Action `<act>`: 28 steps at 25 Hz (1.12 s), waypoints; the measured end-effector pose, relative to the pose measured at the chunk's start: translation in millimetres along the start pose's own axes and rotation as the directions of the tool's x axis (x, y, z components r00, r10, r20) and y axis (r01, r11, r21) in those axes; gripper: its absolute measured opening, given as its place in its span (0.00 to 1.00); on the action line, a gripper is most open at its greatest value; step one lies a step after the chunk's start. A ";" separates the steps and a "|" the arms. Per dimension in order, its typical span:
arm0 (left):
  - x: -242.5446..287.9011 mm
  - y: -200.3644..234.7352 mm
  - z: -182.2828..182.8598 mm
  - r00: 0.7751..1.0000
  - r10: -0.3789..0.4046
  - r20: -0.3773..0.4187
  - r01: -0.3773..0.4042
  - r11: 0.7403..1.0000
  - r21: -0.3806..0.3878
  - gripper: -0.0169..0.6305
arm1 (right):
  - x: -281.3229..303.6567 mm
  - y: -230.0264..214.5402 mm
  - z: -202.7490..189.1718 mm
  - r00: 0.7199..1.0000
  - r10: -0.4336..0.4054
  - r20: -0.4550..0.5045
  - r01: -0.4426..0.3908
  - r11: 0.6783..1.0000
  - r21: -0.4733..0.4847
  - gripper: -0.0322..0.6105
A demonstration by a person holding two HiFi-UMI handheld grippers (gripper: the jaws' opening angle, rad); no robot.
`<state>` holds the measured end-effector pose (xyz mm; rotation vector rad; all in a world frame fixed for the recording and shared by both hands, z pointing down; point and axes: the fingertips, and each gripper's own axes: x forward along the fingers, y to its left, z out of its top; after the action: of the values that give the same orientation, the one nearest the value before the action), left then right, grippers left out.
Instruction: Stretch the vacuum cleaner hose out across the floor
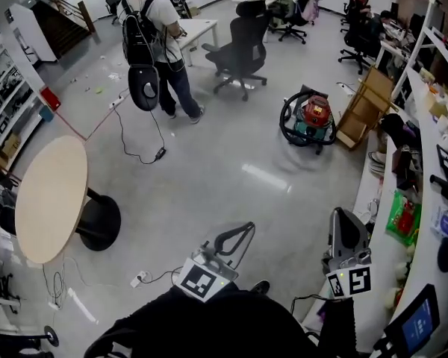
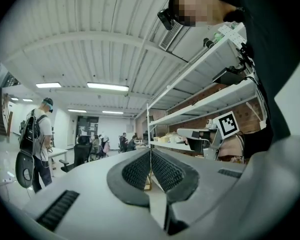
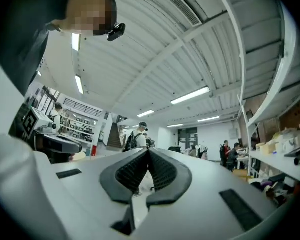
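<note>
Nearest the lens are the two grippers, held low at the bottom edge of the head view. The left gripper (image 1: 239,233) and the right gripper (image 1: 342,218) both have their jaws pressed fully together with nothing between them, which each gripper's own view confirms (image 2: 151,156) (image 3: 148,154).

The vacuum cleaner (image 1: 311,118) stands well apart from them, toward the floor's far right side, with its black hose (image 1: 286,121) wound round the canister.

The likely trouble is the coil. A pull on one loop could drag or tip the whole canister instead of paying the hose out. The wooden frame (image 1: 366,103) leaning just beside the cleaner could also catch a loop. Both grippers must open before either can take hold, and shut jaws would only nudge the hose.

The floor (image 1: 231,192) is smooth, glossy grey, so the canister would probably slide easily. A loose cable (image 1: 138,155) trails near its left middle, and a person with a backpack (image 1: 160,43) and an office chair (image 1: 243,47) stand toward the far edge — obstacles to a long stretch. A round table (image 1: 52,200) sits at the left edge and shelving (image 1: 433,162) runs along the right.
</note>
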<state>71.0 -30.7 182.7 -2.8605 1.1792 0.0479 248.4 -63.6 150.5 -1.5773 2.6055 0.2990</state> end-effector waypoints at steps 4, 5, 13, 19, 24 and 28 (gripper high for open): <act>30.5 14.7 -18.4 0.998 0.001 -0.066 -0.004 0.999 -0.033 0.06 | 29.0 -3.8 -33.3 0.999 0.031 -0.030 -0.026 0.989 0.149 0.07; 37.5 22.0 -24.9 0.997 0.000 -0.083 -0.004 0.999 -0.046 0.06 | 37.0 -4.4 -41.2 0.999 0.037 -0.039 -0.030 0.985 0.173 0.07; 122.4 93.5 -67.2 0.981 -0.155 -0.117 0.134 0.977 -0.167 0.06 | 135.5 13.1 -80.1 0.988 0.087 -0.130 -0.059 0.976 0.208 0.07; 169.1 148.4 -79.3 0.927 -0.361 -0.101 0.331 0.915 -0.231 0.06 | 222.9 34.5 -101.7 0.971 0.063 -0.230 -0.019 0.982 0.185 0.07; 192.7 214.2 -100.6 0.934 -0.335 -0.123 0.285 0.907 -0.310 0.06 | 268.1 32.1 -132.3 0.946 0.071 -0.317 0.004 0.973 0.230 0.07; 211.9 254.1 -131.4 0.941 -0.293 -0.170 0.213 0.902 -0.376 0.06 | 299.2 21.2 -162.1 0.932 0.107 -0.345 -0.013 0.965 0.263 0.07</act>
<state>43.6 -367.1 296.0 -3.3947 0.8863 -0.0827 95.2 -347.5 260.8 -1.5854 2.8085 -0.3467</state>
